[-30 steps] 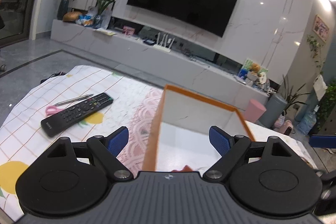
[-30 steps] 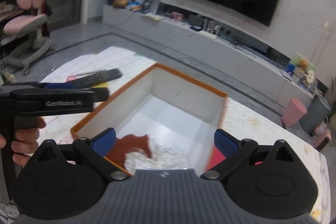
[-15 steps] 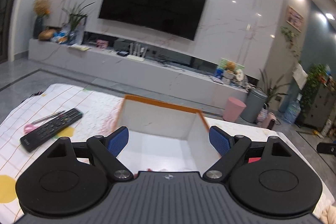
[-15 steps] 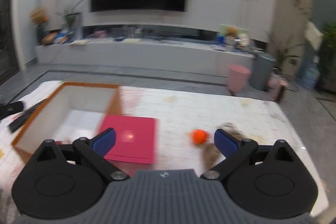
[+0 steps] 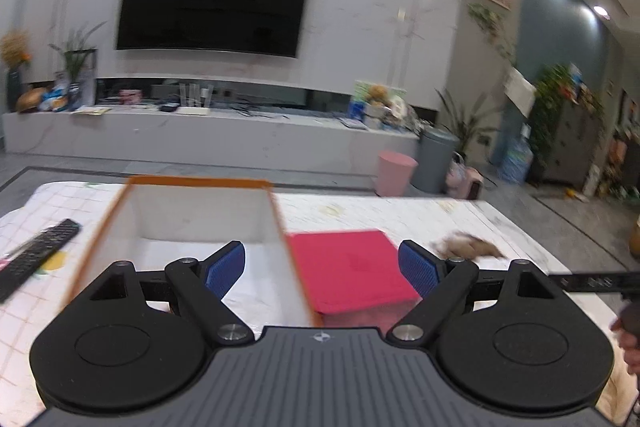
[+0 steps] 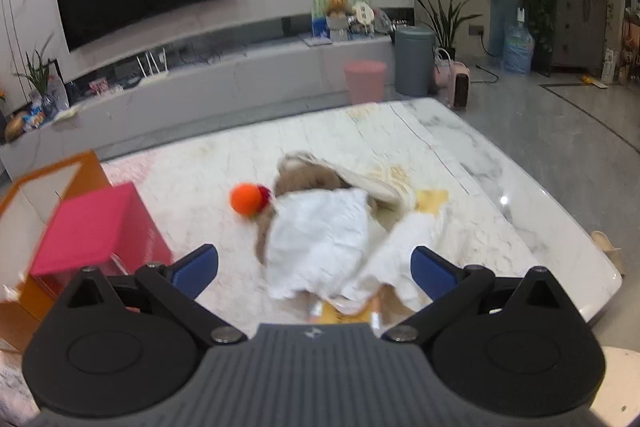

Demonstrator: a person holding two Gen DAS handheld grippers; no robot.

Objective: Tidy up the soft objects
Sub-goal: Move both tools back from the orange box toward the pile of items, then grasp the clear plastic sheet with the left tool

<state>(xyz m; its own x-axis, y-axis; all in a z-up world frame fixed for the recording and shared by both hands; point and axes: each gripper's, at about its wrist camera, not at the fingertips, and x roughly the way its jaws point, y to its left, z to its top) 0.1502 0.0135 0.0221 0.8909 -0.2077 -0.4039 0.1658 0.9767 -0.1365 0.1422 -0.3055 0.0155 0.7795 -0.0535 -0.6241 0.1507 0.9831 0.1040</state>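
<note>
We see that both grippers, left gripper (image 5: pixel 321 270) and right gripper (image 6: pixel 315 271), have black round housings, silver screws, grey ribbed bodies (small emblem), blue fingertip pads (image 5: pixel 225 269).

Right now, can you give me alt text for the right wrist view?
The right gripper, jaws open and empty, points at a plush toy in a white dress lying on the marble table, beside an orange ball; a pink box sits left.

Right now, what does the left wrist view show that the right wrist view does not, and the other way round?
Only the left wrist view shows the black remote control on the tablecloth. Only the right wrist view shows the orange ball beside the plush toy in white clothes. Both show the orange-edged box, the pink lid and the television.
</note>
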